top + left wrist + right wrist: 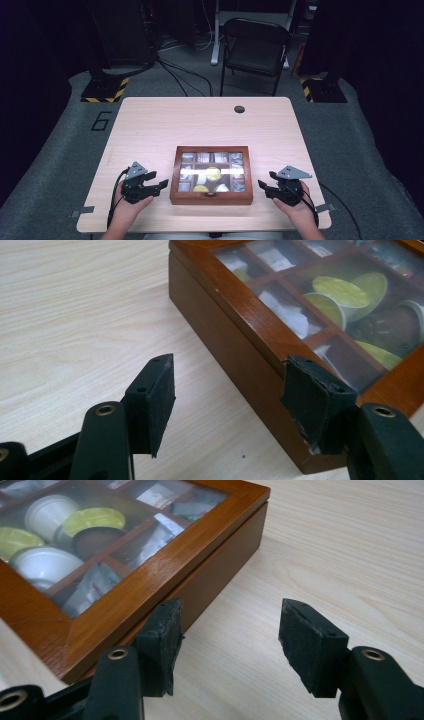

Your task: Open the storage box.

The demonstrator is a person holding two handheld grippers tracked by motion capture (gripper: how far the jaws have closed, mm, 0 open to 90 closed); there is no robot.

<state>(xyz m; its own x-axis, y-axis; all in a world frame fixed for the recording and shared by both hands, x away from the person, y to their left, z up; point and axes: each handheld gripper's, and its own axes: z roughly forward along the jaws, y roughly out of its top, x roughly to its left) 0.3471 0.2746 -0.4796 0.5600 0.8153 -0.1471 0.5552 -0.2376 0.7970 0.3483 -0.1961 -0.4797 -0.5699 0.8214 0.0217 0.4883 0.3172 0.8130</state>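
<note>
A closed wooden box with a glass lid divided into compartments sits near the table's front edge. Through the glass I see yellow-lidded pods, white cups and sachets. My left gripper is just left of the box, open, its jaws pointing at the box's left side. In the left gripper view the gripper has nothing between its pads, and the box's near corner lies just ahead. My right gripper is open just right of the box. In the right gripper view the gripper frames bare table beside the box wall.
The light wooden table has a black cable hole near its far edge. Behind the table stands a dark folding chair. A striped stand base and cables lie on the grey floor at the back left.
</note>
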